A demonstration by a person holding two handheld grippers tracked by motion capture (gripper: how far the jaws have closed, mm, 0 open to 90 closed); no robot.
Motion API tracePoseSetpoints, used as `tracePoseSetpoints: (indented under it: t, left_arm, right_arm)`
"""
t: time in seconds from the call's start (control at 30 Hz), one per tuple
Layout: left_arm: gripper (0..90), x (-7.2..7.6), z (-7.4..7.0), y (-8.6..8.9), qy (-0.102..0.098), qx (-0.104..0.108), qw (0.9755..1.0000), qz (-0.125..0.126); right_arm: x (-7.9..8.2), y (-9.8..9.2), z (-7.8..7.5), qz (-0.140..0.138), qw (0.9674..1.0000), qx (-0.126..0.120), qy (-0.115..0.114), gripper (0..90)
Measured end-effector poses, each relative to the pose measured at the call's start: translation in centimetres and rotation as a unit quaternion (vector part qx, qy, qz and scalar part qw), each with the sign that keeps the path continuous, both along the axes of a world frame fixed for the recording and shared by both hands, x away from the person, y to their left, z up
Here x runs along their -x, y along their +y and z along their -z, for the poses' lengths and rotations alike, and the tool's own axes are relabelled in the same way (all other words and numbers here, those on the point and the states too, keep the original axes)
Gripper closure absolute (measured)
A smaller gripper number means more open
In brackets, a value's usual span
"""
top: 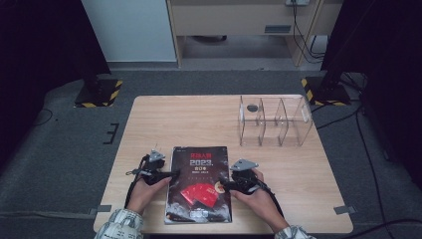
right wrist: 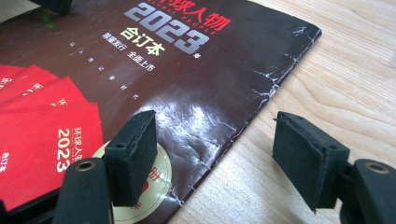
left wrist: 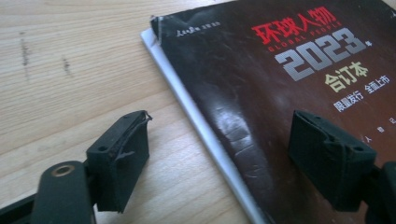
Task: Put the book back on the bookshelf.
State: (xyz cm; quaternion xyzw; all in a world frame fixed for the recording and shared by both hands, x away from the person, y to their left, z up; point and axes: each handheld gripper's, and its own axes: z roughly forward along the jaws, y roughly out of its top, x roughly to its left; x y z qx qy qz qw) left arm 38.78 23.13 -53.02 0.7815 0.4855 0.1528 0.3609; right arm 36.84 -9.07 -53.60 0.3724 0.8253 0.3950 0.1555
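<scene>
The magazine [top: 199, 184] lies flat at the near edge of the bench [top: 278, 174], glossy, floppy, with creased edges: best pinched at both long edges. The left gripper [left wrist: 219, 149] and right gripper [right wrist: 215, 149] straddle those edges, jaws spread, pinching nothing yet

The magazine [top: 199, 183] had a glossy dark paper cover, creased and cracked white along its edges. Under it, the tabletop [top: 199, 119] was pale matt wood with visible grain. Beyond the magazine stood a clear, smooth plastic organizer [top: 274, 121]. The claw pads [left wrist: 122, 158] looked matt black and rubbery.
</scene>
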Motion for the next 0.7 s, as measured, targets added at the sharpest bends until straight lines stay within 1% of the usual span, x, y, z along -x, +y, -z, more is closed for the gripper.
tracePoseSetpoints:
  t: [0.03, 0.07, 0.1, 0.2, 0.27, 0.3, 0.37, 0.43, 0.5, 0.53, 0.63, 0.67, 0.7]
  left_arm:
    - [19.4, 0.02, -0.03, -0.17, 0.002, -0.001, 1.0000, -0.001]
    - [19.2, 0.03, -0.06, -0.39, 0.006, 0.007, 1.0000, 0.001]
    - [19.2, 0.05, -0.08, -0.55, 0.008, 0.013, 0.9999, 0.002]
    - [19.2, 0.09, -0.08, -0.93, 0.008, 0.012, 0.9999, 0.006]
    - [19.4, 0.07, -0.09, -0.92, 0.013, 0.027, 0.9995, 0.010]
    - [21.7, 0.03, -0.13, -0.87, 0.018, 0.040, 0.9990, 0.011]
    - [23.0, -0.02, -0.14, -0.79, 0.026, 0.061, 0.9977, 0.012]
    - [23.5, -0.04, -0.17, -0.77, 0.025, 0.059, 0.9978, 0.014]
    - [24.1, -0.05, -0.29, -0.74, 0.025, 0.062, 0.9977, 0.012]
    - [25.2, -0.04, -0.38, -0.74, 0.021, 0.064, 0.9977, 0.013]
    - [27.4, 0.04, -0.70, -0.82, 0.012, 0.076, 0.9968, 0.020]
    - [27.6, 0.07, -0.78, -0.90, 0.011, 0.078, 0.9966, 0.023]
    - [27.7, 0.13, -0.88, -1.07, 0.009, 0.076, 0.9966, 0.029]
  right_arm:
    - [0.00, 0.00, 0.00, 0.000, 1.0000, 0.000, 0.000, 31.0]
    - [0.07, 0.06, -0.03, 0.000, 1.0000, 0.001, 0.001, 31.2]
    - [0.11, 0.14, 0.02, 0.000, 1.0000, 0.002, -0.004, 31.2]
    - [0.17, 0.16, 0.04, 0.002, 1.0000, 0.002, -0.003, 31.1]
    - [0.16, 0.17, 0.05, 0.002, 1.0000, 0.003, -0.002, 31.1]
    - [0.17, 0.20, 0.06, 0.001, 1.0000, 0.004, -0.001, 31.2]
    - [0.18, 0.21, 0.06, 0.001, 1.0000, 0.005, -0.002, 31.4]
    - [0.16, 0.21, 0.07, 0.000, 1.0000, 0.005, -0.001, 31.5]
    - [0.14, 0.18, 0.06, -0.001, 1.0000, 0.004, 0.001, 31.5]
    - [0.13, 0.17, 0.06, -0.001, 1.0000, 0.004, 0.002, 31.5]
    - [0.12, 0.17, 0.06, -0.001, 1.0000, 0.003, 0.003, 31.6]
    - [0.12, 0.17, 0.06, -0.001, 1.0000, 0.003, 0.003, 31.6]
    - [0.12, 0.17, 0.06, -0.001, 1.0000, 0.003, 0.003, 31.6]
